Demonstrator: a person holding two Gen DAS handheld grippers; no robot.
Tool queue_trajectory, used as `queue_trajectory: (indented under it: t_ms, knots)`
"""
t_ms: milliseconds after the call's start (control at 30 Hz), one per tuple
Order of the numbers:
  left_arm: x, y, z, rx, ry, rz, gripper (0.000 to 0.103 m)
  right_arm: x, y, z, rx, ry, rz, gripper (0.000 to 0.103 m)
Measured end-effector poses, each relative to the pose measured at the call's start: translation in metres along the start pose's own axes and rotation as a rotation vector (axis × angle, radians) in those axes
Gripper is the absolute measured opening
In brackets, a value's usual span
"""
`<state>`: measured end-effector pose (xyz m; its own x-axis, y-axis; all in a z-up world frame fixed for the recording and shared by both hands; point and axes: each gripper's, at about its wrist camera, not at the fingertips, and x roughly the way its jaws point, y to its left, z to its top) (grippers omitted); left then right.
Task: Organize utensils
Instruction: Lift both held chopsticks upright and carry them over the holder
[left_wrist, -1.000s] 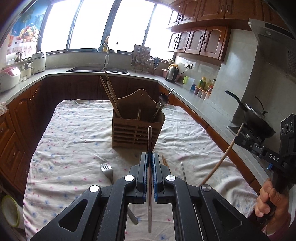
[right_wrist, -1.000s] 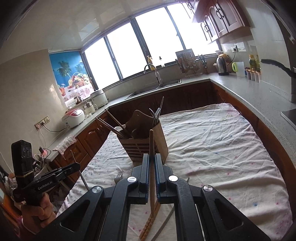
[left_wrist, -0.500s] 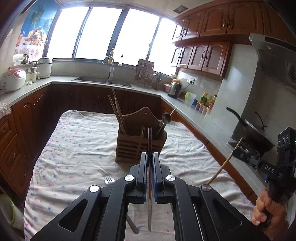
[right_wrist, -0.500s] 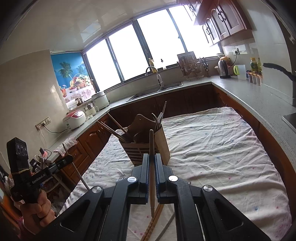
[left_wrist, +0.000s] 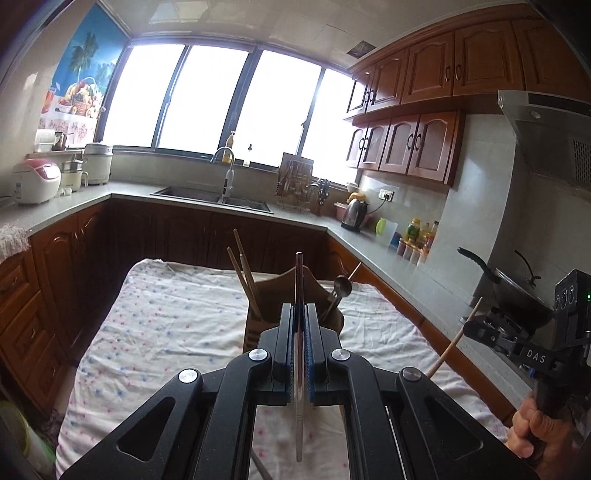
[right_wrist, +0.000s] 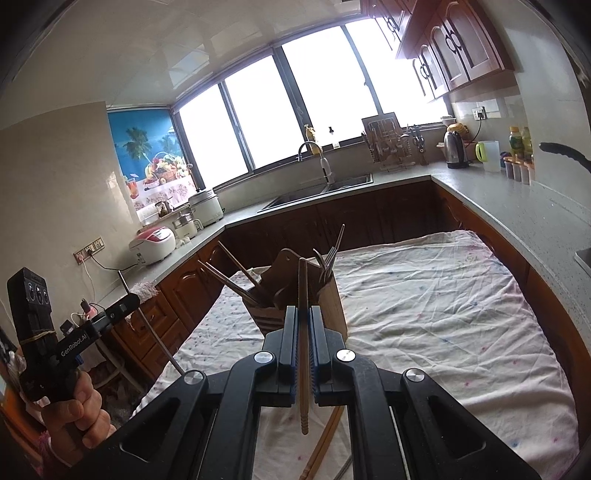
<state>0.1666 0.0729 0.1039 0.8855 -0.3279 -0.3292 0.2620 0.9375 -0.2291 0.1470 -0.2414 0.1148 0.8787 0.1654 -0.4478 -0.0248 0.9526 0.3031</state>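
A wooden utensil holder (left_wrist: 275, 295) stands mid-table on the floral cloth (left_wrist: 166, 314), holding wooden chopsticks (left_wrist: 242, 273) and a spoon (left_wrist: 341, 288); it also shows in the right wrist view (right_wrist: 332, 295) with forks (right_wrist: 328, 254). My left gripper (left_wrist: 299, 314) is shut on a thin metal chopstick (left_wrist: 298, 280), held upright above the table before the holder. My right gripper (right_wrist: 303, 317) is shut on a wooden chopstick (right_wrist: 303, 288), also raised. Each gripper shows in the other's view: the right (left_wrist: 480, 328), the left (right_wrist: 125, 306).
More chopsticks (right_wrist: 325, 439) lie on the cloth under my right gripper. Counters ring the table: sink (left_wrist: 218, 194), rice cooker (left_wrist: 35, 181), kettle (left_wrist: 354, 214), wok on the stove (left_wrist: 517, 291). Wooden cabinets stand close on both sides.
Both grippers have risen and tilted up with their chopsticks. The holder sits lower in both views, and the fork on the cloth has dropped out of the left view.
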Motion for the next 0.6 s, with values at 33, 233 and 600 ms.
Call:
queue_trajectory:
  t_ms: [33,233,600]
  knots:
    - [0.002,0.000,0.001,0.003,-0.007,0.001,0.003,0.002,0.000,0.003,0.000,-0.002,0.003,0.005]
    - [0.019,0.005,0.014,0.003,-0.045,0.002,0.003,0.015,0.005,0.026,-0.013,-0.034,0.008,0.005]
    - [0.070,0.010,0.049,0.020,-0.154,0.012,0.003,0.049,0.016,0.086,-0.040,-0.139,0.025,0.005]
